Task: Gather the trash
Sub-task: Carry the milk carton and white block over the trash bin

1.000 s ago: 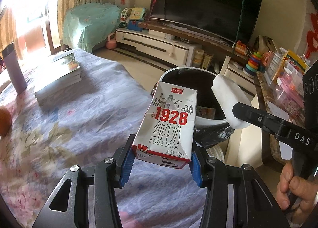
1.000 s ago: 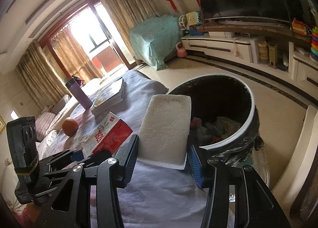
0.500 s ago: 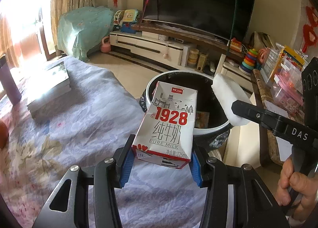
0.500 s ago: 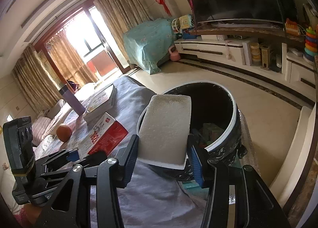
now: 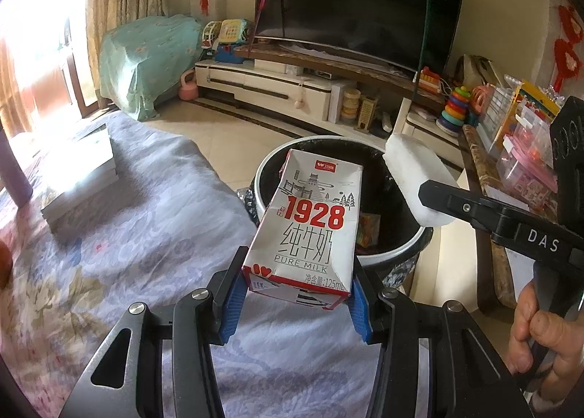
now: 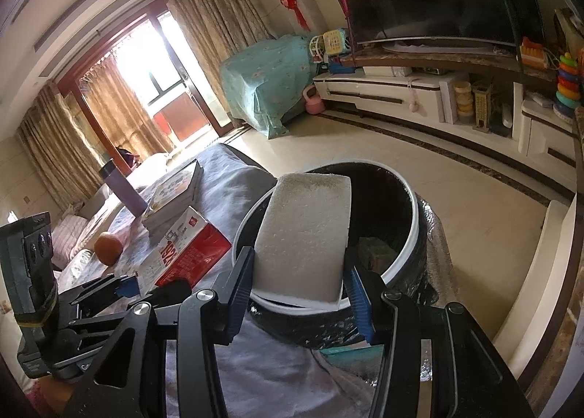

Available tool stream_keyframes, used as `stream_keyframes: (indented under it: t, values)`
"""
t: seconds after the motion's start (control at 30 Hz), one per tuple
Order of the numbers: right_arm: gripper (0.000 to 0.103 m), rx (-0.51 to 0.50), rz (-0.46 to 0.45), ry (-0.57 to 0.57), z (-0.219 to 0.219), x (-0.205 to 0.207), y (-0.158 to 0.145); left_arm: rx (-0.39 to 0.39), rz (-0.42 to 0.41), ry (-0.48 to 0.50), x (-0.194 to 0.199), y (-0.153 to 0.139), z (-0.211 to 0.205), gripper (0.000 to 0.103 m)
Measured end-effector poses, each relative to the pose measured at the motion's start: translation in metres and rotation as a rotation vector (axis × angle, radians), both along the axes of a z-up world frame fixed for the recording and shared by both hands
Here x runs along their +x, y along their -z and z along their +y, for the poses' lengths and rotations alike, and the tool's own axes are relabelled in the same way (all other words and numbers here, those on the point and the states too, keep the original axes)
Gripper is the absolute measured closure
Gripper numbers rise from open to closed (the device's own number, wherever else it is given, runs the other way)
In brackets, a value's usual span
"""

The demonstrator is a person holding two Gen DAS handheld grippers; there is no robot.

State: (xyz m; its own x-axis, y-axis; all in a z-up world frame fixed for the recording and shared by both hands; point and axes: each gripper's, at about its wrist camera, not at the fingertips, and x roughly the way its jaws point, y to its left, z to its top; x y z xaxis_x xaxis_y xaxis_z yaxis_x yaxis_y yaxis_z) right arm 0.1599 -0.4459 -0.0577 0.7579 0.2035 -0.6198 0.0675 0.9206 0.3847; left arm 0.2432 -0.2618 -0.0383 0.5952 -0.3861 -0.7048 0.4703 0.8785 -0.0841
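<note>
My left gripper point(image 5: 295, 299) is shut on a red and white "1928" milk carton point(image 5: 310, 224), held over the table's edge in front of the bin. My right gripper point(image 6: 299, 290) is shut on a white foam block point(image 6: 304, 235), held over the bin's near rim. The bin point(image 6: 405, 199) is round, white-rimmed, with a black liner and some trash inside. It also shows in the left wrist view point(image 5: 401, 257), with the foam block point(image 5: 416, 177) over its right side. The carton point(image 6: 186, 254) and left gripper point(image 6: 124, 285) show at the right wrist view's left.
A table with a floral cloth point(image 5: 127, 254) holds a stack of books point(image 5: 84, 177), a purple bottle point(image 6: 120, 188) and an orange point(image 6: 108, 243). Beyond the bin are tiled floor point(image 6: 438, 159), a TV stand point(image 5: 292, 86) and a cluttered shelf point(image 5: 511, 148) at right.
Both grippers have moved forward toward the bin with their loads. The foam block now hangs over the bin's rim and the carton is closer to it.
</note>
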Motion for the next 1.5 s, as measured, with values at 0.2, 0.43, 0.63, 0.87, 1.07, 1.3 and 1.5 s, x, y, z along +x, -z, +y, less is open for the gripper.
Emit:
stream_keyframes:
  t: [0.2,0.43,0.63,0.87,1.07,1.3,1.5]
  values:
    - [0.054,-0.002,0.015,0.006,-0.007,0.010,0.002,0.001,0.000,0.006,0.009,0.001,-0.006,0.056]
    - [0.054,-0.012,0.029,-0.002,-0.013,0.020,0.004,0.012,0.006,0.011,0.024,0.004,-0.018,0.056]
    - [0.054,-0.022,0.039,-0.006,-0.014,0.027,0.004,0.016,0.011,0.013,0.035,0.006,-0.025,0.056]
    - [0.054,-0.043,0.055,-0.012,-0.013,0.036,0.004,0.024,0.012,0.017,0.043,0.008,-0.030,0.056]
    - [0.054,-0.044,0.061,-0.012,-0.016,0.040,0.005,0.029,0.015,0.019,0.050,0.009,-0.035,0.056]
    - [0.054,-0.055,0.078,-0.020,-0.018,0.048,0.008,0.033,0.022,0.017,0.057,0.010,-0.040,0.056]
    - [0.054,-0.056,0.090,-0.018,-0.021,0.052,0.010,0.042,0.027,0.018,0.064,0.014,-0.043,0.056]
